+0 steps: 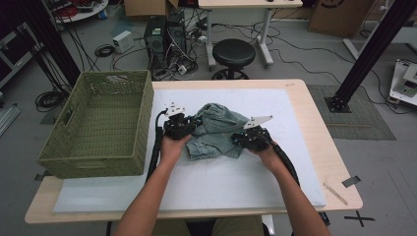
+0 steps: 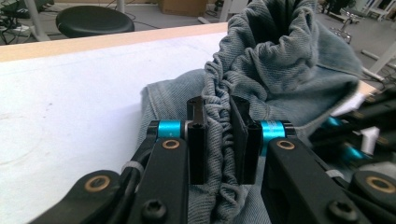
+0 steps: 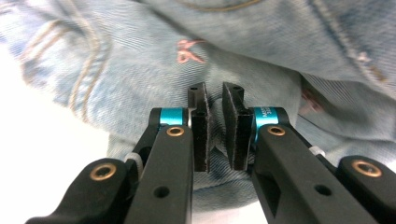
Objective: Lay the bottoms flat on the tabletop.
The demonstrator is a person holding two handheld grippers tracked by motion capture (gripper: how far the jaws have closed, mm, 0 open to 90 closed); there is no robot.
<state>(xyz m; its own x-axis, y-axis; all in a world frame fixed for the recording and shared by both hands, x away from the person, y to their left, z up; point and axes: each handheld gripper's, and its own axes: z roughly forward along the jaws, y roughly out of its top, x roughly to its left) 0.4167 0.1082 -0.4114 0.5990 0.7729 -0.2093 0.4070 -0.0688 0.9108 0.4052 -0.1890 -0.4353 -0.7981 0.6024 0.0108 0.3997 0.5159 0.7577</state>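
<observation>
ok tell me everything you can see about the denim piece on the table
The denim garment is faded blue jeans cloth with tan stitching and a small pink embroidered bow. It lies crumpled in a heap on the white mat, right of the green woven basket, one part bunched upward. The left gripper is shut on a gathered, elastic-looking edge. The right gripper has its jaws nearly together at a fold on the opposite side.

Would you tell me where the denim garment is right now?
In the high view, the denim garment lies bunched mid-table on the white mat, right of the green basket, between the left gripper and right gripper.
</observation>
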